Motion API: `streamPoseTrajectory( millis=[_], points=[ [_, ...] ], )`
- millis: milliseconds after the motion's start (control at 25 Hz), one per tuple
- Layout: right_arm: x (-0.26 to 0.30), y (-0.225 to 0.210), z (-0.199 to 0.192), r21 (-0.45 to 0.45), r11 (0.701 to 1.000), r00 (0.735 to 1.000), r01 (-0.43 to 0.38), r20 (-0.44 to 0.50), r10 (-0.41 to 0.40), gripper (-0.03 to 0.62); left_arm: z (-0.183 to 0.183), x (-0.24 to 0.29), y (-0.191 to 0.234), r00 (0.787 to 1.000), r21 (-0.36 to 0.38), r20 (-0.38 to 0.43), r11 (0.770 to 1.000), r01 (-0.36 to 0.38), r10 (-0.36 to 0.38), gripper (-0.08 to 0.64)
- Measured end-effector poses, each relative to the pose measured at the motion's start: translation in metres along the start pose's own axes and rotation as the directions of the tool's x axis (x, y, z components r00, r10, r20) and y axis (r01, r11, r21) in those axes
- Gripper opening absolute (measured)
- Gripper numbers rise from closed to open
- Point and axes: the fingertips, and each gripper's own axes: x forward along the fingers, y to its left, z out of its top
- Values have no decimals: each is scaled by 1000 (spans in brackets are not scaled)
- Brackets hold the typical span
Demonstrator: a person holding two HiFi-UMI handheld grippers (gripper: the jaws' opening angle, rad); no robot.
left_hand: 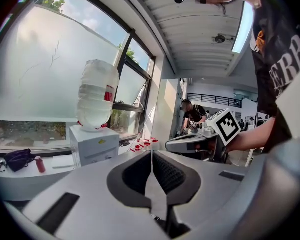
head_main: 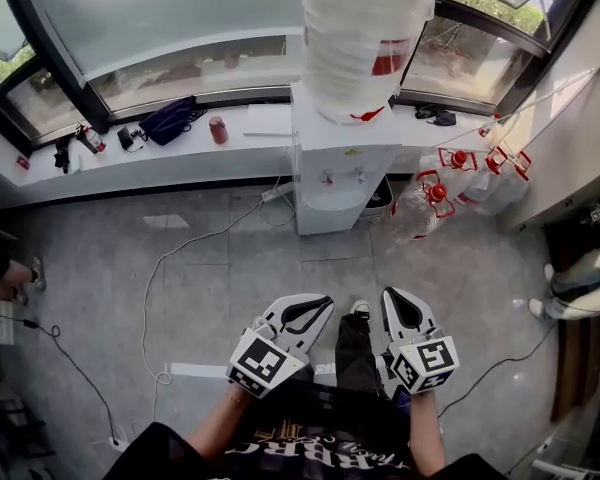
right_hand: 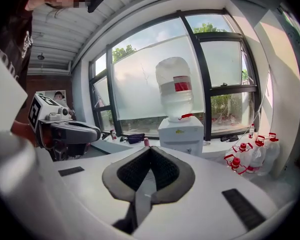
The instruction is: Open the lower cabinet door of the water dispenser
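The white water dispenser [head_main: 345, 158] stands against the window ledge with a big clear bottle [head_main: 365, 38] on top. Its lower front [head_main: 325, 213] faces me across a stretch of grey floor. Both grippers are held low and close to my body, well short of the dispenser. The left gripper [head_main: 325, 303] is shut with nothing in it. So is the right gripper [head_main: 392, 293]. The left gripper view shows its jaws [left_hand: 151, 151] meeting, with the dispenser [left_hand: 95, 144] far off to the left. In the right gripper view the closed jaws [right_hand: 150, 149] point at the dispenser [right_hand: 181, 134].
Several red-capped water bottles [head_main: 460, 183] lie on the floor right of the dispenser, next to a dark bin [head_main: 380, 198]. A bag [head_main: 170, 118] and a red cup [head_main: 218, 130] sit on the ledge. A white cable [head_main: 180, 258] crosses the floor. A person [head_main: 580, 278] stands at right.
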Motion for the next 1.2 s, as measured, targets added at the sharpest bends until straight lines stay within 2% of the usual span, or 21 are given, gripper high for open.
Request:
streamPoseTrajectory(
  millis=[240, 400, 600, 680, 760, 960, 1200],
  points=[
    [42, -75, 11, -54, 998, 999, -32, -11, 32, 11, 9, 55, 21, 998, -29, 2, 998, -56, 56, 20],
    [75, -128, 19, -84, 995, 997, -58, -53, 54, 11, 18, 99, 44, 994, -65, -22, 992, -110, 109, 20],
    [114, -215, 16, -89, 991, 993, -96, -74, 89, 11, 45, 184, 58, 993, -66, -5, 991, -115, 115, 20],
    [131, -246, 4, -94, 990, 992, -104, -83, 96, 11, 55, 216, 58, 996, -69, 7, 993, -91, 92, 20],
    [151, -276, -12, -99, 989, 990, -111, -99, 101, 11, 49, 246, 61, 996, -54, -6, 995, -84, 84, 20],
    [201, -331, -67, -80, 988, 981, -136, -151, 123, 11, 19, 309, 73, 992, -15, -99, 996, -86, 84, 20],
    [264, -364, -128, -22, 988, 973, -152, -178, 145, 28, -33, 357, 108, 983, -90, -147, 988, -124, 110, 20]
  ],
)
